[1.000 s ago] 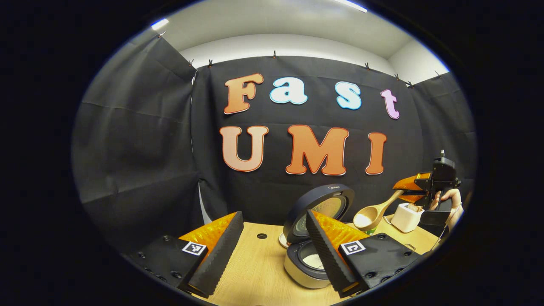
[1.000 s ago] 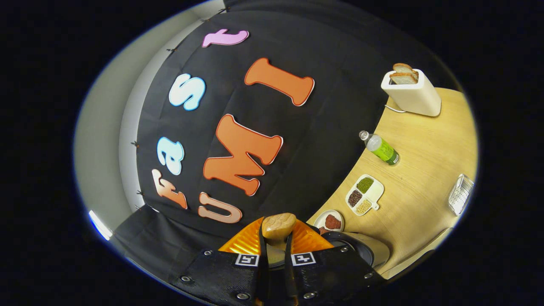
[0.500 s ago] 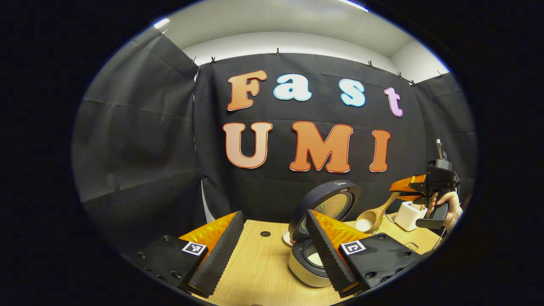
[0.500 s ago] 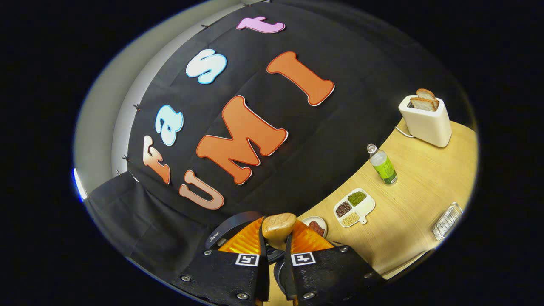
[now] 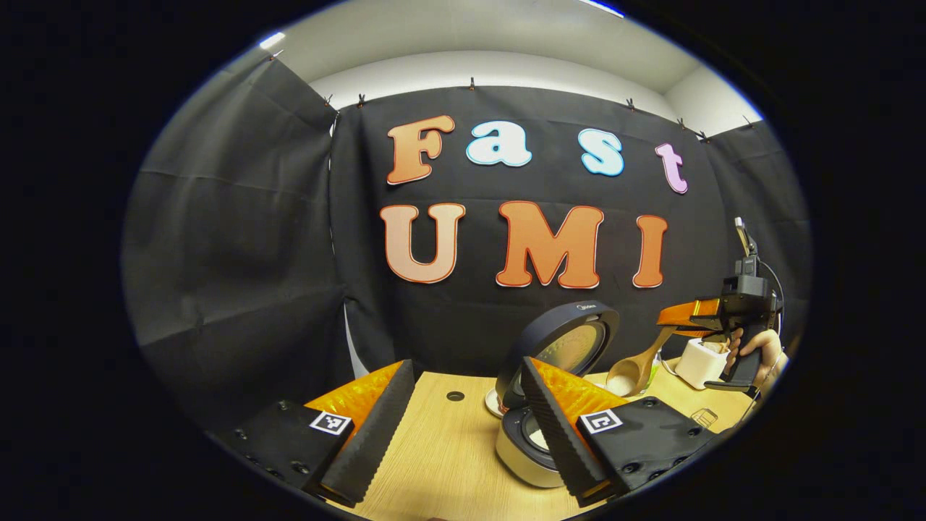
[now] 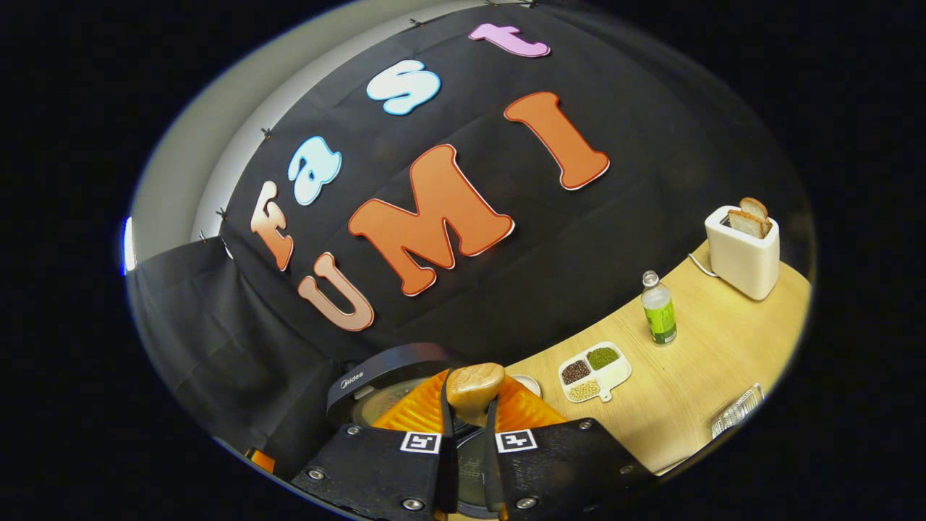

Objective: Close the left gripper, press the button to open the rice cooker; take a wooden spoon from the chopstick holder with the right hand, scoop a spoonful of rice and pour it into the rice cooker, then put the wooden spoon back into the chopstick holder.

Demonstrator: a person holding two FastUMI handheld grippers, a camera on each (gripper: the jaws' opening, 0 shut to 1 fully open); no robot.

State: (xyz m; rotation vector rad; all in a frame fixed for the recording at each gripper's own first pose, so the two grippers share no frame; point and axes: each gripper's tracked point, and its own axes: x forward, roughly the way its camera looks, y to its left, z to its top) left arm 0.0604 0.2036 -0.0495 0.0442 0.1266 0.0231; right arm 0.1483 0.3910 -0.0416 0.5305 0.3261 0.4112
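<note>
The rice cooker stands on the wooden table with its dark round lid swung up and open. Part of its pot is hidden behind my left gripper's right finger; this gripper is open and holds nothing. To the right, a hand holds my right gripper, which is shut on the handle of the wooden spoon. The spoon's bowl hangs tilted down beside the lid's right edge. In the right gripper view the spoon's handle end sticks out between the shut fingers of the right gripper, above the cooker's lid.
A white toaster with bread stands at the table's far right, also visible as the toaster. A green-labelled bottle, a three-part dish of beans, a small plate and a clear holder sit on the table.
The right gripper has rolled closer to level and swung toward the cooker. The spoon's bowl has dropped lower and tipped beside the lid. The left gripper stays open and nearly still.
</note>
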